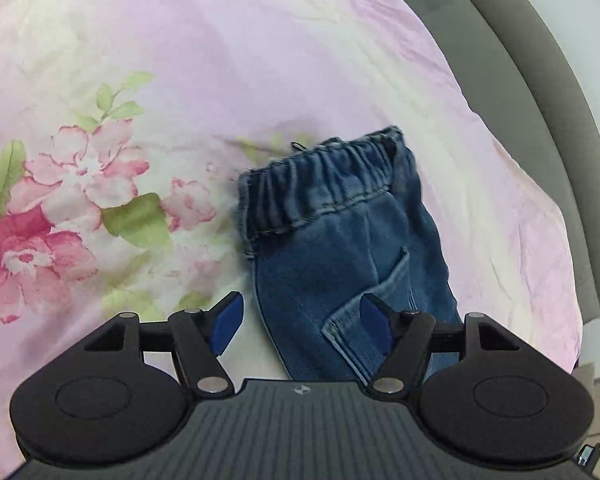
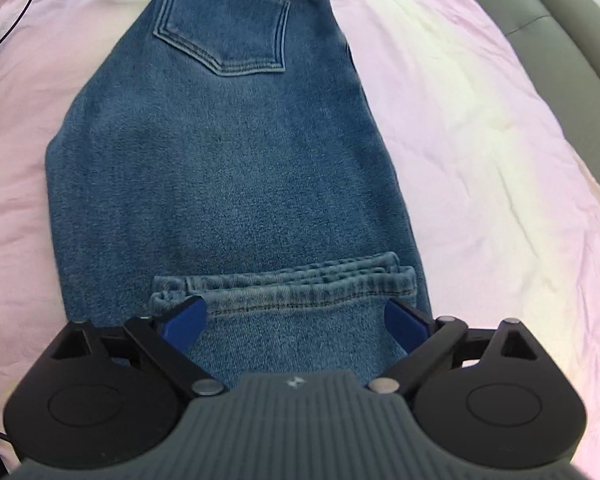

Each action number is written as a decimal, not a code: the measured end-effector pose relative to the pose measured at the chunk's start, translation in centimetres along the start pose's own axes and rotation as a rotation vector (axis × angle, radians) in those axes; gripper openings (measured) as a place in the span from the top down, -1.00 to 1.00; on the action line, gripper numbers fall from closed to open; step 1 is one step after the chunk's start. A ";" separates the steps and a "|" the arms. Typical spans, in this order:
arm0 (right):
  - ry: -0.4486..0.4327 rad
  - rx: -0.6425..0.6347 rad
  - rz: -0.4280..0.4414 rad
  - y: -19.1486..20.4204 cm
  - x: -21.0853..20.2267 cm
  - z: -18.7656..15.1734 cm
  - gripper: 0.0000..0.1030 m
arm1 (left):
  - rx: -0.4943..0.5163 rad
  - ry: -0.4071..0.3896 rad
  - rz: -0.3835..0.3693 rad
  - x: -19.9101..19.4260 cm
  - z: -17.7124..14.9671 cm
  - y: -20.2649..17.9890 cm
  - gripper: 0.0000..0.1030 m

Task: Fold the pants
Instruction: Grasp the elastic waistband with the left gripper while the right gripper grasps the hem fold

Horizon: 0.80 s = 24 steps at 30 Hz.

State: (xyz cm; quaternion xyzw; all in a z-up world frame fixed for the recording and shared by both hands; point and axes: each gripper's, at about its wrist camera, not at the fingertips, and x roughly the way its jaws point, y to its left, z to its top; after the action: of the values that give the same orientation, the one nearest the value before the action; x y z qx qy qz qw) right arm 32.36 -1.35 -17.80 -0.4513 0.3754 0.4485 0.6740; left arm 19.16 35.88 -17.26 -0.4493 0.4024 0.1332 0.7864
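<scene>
Pants (image 2: 228,168) look soft, thick and floppy, best taken at the near hem (image 2: 292,280), while both grippers, left (image 1: 302,322) and right (image 2: 296,320), stand apart, empty.

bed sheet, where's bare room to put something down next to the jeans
Bare sheet lies between the jeans and the grey bed edge. In the left wrist view a wide flowered stretch is free beside the waistband. The jeans themselves fill the middle.
</scene>
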 end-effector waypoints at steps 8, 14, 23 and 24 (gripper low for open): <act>0.078 0.032 0.128 -2.2 2.8 1.2 -0.90 | -0.074 -0.026 -0.049 2.8 1.7 2.0 -0.55; 0.118 0.035 0.171 -2.8 4.0 1.8 -0.90 | -0.037 -0.028 -0.058 5.1 2.4 1.7 -0.63; 0.149 0.046 0.186 -2.9 5.1 2.3 -0.91 | 0.104 -0.069 -0.004 3.2 1.8 -0.8 -0.17; 0.151 0.044 0.183 -2.9 5.1 2.3 -0.91 | 0.124 -0.082 -0.005 2.7 1.7 -1.3 -0.15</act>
State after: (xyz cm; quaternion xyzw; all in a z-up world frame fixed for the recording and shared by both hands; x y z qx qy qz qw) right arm 36.90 1.66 -20.96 -0.4326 0.4746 0.4645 0.6098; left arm 22.50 36.10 -18.02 -0.3950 0.3762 0.1246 0.8288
